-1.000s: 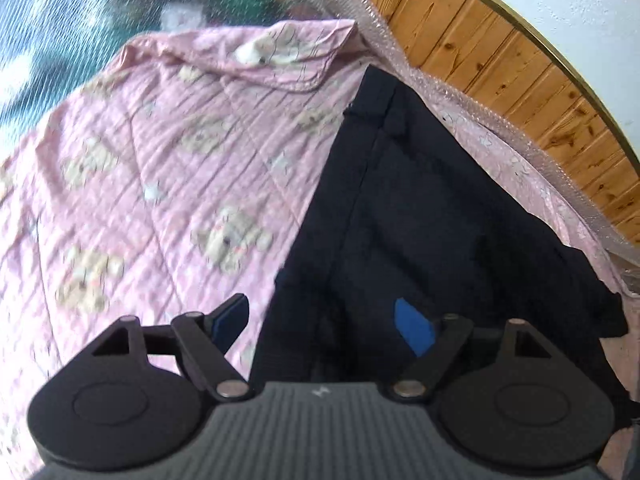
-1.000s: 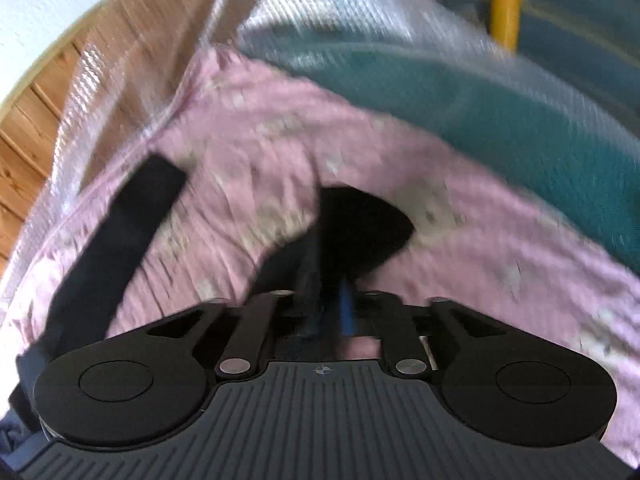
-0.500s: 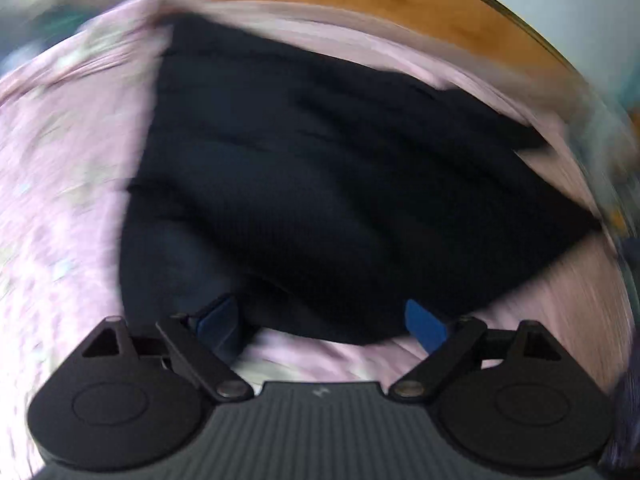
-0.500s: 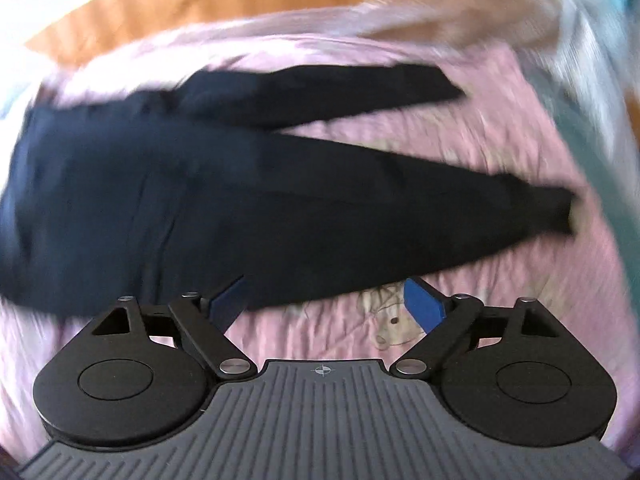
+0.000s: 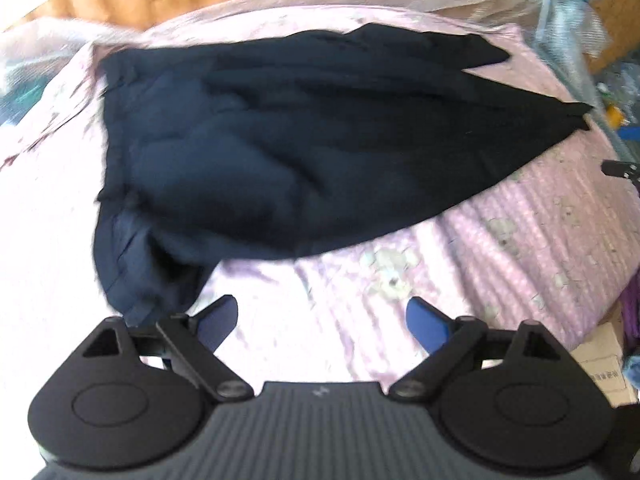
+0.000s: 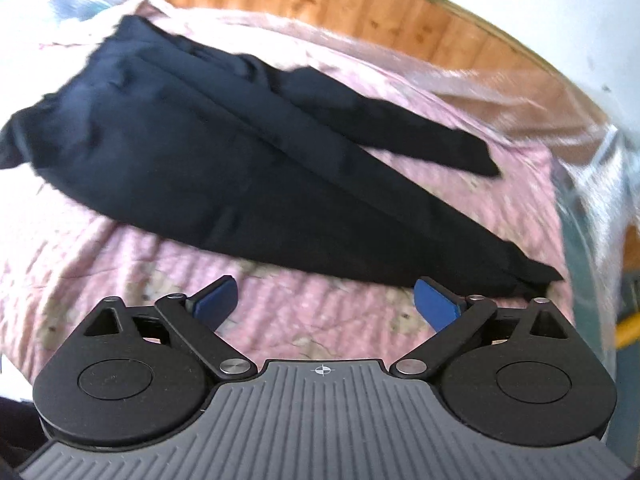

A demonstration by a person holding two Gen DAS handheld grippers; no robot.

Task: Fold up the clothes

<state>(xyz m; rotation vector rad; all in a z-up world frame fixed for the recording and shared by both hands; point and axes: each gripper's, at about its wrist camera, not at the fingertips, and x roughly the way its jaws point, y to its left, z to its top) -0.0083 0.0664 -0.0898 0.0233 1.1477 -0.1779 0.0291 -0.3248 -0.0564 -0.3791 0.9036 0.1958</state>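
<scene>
Both claws, left claw point(image 5: 322, 318) and right claw point(image 6: 325, 300), have just been opening wide, empty; I've pulled back, dark trousers point(image 6: 224, 168) released at twelve o'clock on bed quilt point(image 6: 320, 316).

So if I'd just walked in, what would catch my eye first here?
Most likely the dark trousers, spread across a pink quilt printed with little bears, their legs tapering away to the right. Next, the two blue-tipped tools low in each view: the left tool and the right tool both stand wide open above the quilt, holding nothing. Behind runs a wooden headboard.
</scene>
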